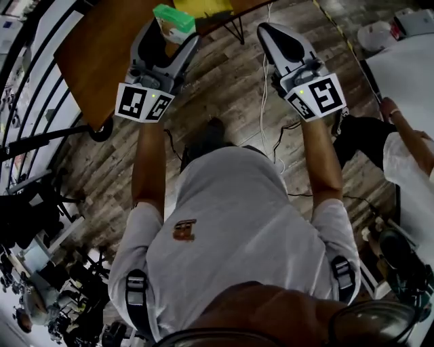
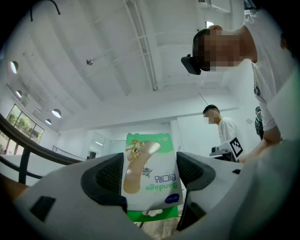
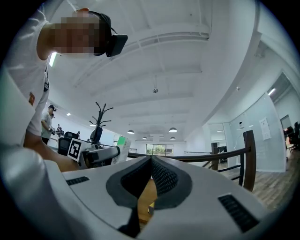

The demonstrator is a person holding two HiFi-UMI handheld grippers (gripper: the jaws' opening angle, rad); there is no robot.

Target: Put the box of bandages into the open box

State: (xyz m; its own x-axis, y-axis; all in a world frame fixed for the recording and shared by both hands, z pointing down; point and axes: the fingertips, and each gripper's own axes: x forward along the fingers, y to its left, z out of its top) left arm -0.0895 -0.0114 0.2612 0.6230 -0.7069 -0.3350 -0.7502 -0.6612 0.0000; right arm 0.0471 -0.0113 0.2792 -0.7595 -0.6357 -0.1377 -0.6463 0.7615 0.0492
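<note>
My left gripper (image 1: 178, 32) is shut on the box of bandages (image 1: 174, 20), a green and white carton with a plaster printed on it. In the left gripper view the box of bandages (image 2: 151, 176) stands upright between the two dark pads (image 2: 105, 174), held up in the air. My right gripper (image 1: 266, 32) is held level with the left one, jaws closed together with nothing between them. In the right gripper view the pads (image 3: 164, 178) meet at the tips. A yellow object (image 1: 203, 7) lies on the brown table (image 1: 102, 47); no open box is plainly visible.
A brown wooden table fills the top left of the head view, over a wood-plank floor (image 1: 230, 88). A cable (image 1: 266, 101) trails on the floor. A second person (image 1: 400, 149) stands at the right beside a white surface (image 1: 407, 61). Dark railings (image 1: 27, 108) run along the left.
</note>
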